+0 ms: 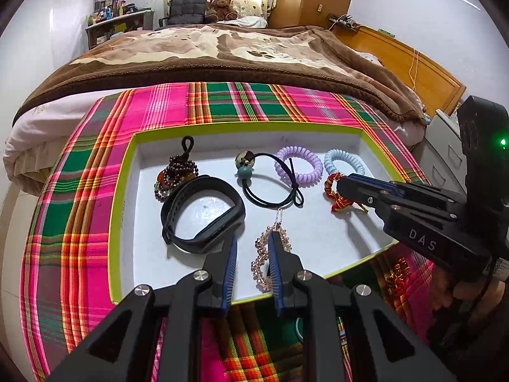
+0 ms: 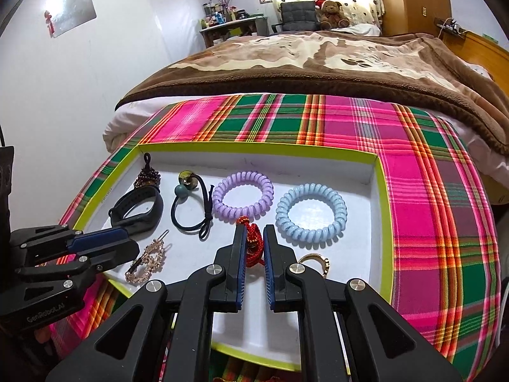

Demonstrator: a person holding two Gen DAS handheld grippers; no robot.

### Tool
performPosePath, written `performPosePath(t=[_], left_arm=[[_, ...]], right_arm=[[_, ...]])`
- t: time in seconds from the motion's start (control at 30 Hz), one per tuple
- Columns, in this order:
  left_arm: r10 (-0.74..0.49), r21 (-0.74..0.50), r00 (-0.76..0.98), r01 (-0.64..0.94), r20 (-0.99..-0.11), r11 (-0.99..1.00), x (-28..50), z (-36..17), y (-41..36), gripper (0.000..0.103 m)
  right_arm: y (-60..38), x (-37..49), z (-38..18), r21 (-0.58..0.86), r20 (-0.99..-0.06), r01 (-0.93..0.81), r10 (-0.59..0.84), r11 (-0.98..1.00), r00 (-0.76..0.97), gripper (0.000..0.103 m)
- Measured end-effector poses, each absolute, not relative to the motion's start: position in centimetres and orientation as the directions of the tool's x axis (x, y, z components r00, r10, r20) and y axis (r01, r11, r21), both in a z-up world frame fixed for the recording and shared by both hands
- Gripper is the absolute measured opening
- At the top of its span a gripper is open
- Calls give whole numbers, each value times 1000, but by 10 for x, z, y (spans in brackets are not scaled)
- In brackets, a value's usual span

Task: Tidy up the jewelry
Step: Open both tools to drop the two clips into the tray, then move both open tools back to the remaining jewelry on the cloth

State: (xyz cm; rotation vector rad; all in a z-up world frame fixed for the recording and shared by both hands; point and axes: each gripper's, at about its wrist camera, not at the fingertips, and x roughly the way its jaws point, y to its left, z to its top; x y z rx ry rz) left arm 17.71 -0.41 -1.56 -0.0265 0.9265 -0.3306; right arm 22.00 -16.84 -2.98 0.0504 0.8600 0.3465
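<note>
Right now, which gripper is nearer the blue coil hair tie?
Right. The right gripper sits just beside the blue coil hair tie, while the left gripper hovers by the rose-gold bracelet, farther off.

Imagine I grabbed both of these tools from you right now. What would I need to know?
Right gripper: closed on the red braided bracelet, low over the white tray.
Left gripper: open, fingers straddling the rose-gold bead chain on the tray floor, not gripping it.
Already in the tray: black fitness band, dark bead bracelet, black hair tie, purple coil, blue coil, gold ring.
Left: let go of the red bracelet. More red-and-gold jewelry seems to lie on the cloth outside the tray.
</note>
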Motion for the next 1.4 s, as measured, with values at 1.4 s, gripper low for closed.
performPosePath(t=[1.4], left_arm=[[-295, -201, 617, 219, -730, 955, 102, 10, 15, 45]], right_arm=[[-203, 126, -3, 216, -666, -176, 277, 960, 692, 45]])
